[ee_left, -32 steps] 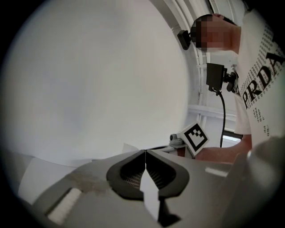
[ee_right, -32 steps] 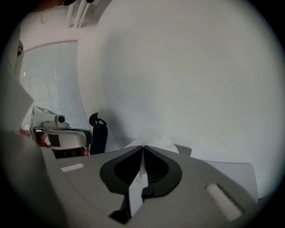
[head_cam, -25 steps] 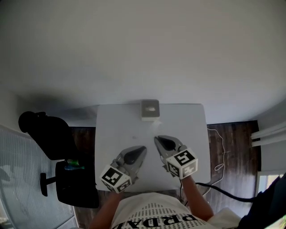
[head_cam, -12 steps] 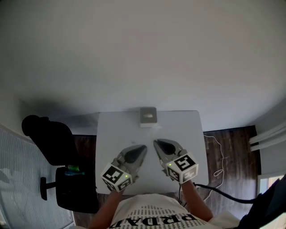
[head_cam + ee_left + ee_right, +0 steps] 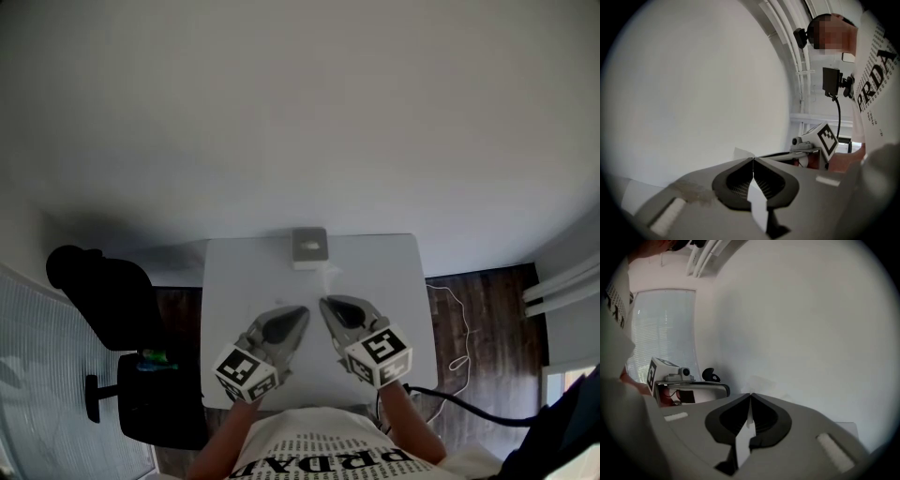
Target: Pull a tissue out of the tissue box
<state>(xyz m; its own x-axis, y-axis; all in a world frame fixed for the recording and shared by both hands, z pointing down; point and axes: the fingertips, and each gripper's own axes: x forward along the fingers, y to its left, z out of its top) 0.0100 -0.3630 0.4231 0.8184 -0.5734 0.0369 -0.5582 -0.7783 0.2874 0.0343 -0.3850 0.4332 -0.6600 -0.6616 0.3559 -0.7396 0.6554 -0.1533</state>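
Tissue box (image 5: 309, 247) is parked at the far edge of the white bench (image 5: 234, 281), about mid-width, with a pale patch showing on its top. The left hand-held gripper (image 5: 300, 310) and right hand-held gripper (image 5: 324, 303) are held over the near half of the bench, well apart from the box, tips angled toward each other. Both sets of jaws are closed tip to tip and the box isn't touched. A black office chair (image 5: 103, 300) is parked left of the bench.
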